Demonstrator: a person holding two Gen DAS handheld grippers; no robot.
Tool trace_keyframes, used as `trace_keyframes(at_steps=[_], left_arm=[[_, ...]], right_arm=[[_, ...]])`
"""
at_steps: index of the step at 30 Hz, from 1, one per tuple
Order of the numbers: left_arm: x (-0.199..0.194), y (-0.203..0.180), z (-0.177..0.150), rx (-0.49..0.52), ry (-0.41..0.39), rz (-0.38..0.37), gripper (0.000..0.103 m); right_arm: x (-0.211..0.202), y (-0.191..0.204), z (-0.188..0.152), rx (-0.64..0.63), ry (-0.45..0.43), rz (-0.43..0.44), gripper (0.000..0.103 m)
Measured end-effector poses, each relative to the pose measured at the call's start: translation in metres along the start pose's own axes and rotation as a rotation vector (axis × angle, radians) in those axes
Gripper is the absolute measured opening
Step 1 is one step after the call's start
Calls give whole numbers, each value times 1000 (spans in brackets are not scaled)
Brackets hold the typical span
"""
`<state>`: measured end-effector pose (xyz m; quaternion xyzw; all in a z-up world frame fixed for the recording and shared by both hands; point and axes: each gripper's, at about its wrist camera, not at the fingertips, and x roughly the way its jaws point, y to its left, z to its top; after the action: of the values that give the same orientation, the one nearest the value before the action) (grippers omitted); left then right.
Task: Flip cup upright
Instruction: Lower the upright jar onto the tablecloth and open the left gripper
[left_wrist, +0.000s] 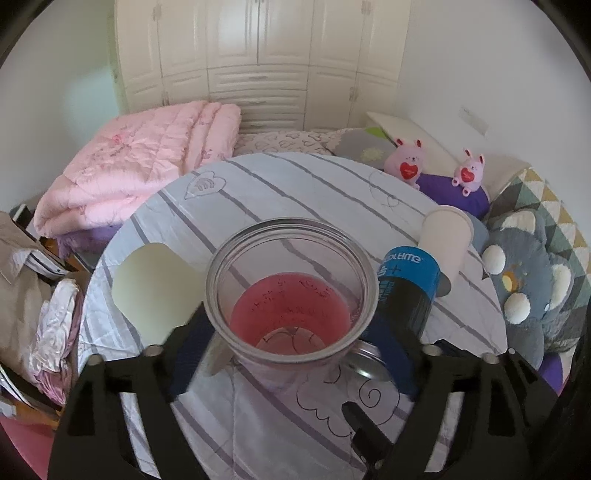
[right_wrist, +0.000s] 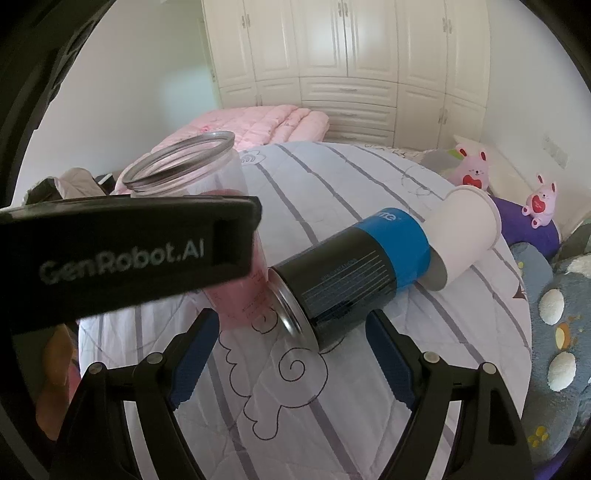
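Observation:
A clear plastic cup (left_wrist: 291, 291) with a pink base stands upright between the fingers of my left gripper (left_wrist: 291, 332), which is shut on it. In the right wrist view the cup (right_wrist: 192, 166) rises behind the left gripper's black body (right_wrist: 122, 254). A black and blue can (right_wrist: 351, 273) lies on its side beside the cup, and also shows in the left wrist view (left_wrist: 406, 291). A white paper cup (right_wrist: 461, 236) lies on its side behind the can. My right gripper (right_wrist: 291, 354) is open, with the can's silver end between its fingers.
The round table (left_wrist: 258, 184) has a striped white cloth. A pale disc (left_wrist: 155, 288) lies at its left. A pink quilt (left_wrist: 140, 162) and a wardrobe are behind. Pink plush rabbits (left_wrist: 406, 162) and a grey cushion (left_wrist: 528, 291) lie to the right.

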<state>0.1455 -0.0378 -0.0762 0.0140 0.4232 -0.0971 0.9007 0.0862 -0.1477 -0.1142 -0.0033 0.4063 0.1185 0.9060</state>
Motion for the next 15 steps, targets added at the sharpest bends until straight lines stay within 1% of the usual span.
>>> trace_keyframes(at_steps=[1,2,11,15], left_arm=[[-2,0,0,5,-3,3,98],[-4,0,0,8,-8,7,101],[-22,3,-11,0,-24,8,102],[-37,4,-17,7,-52,15,102]], right_arm=[[-2,0,0,0,-3,-2,83],[-3,1,0,-2,-5,-4,83],[-20,4,1,-2,-36,-17,83],[-30,8,1,-8,-53,-23,83]])
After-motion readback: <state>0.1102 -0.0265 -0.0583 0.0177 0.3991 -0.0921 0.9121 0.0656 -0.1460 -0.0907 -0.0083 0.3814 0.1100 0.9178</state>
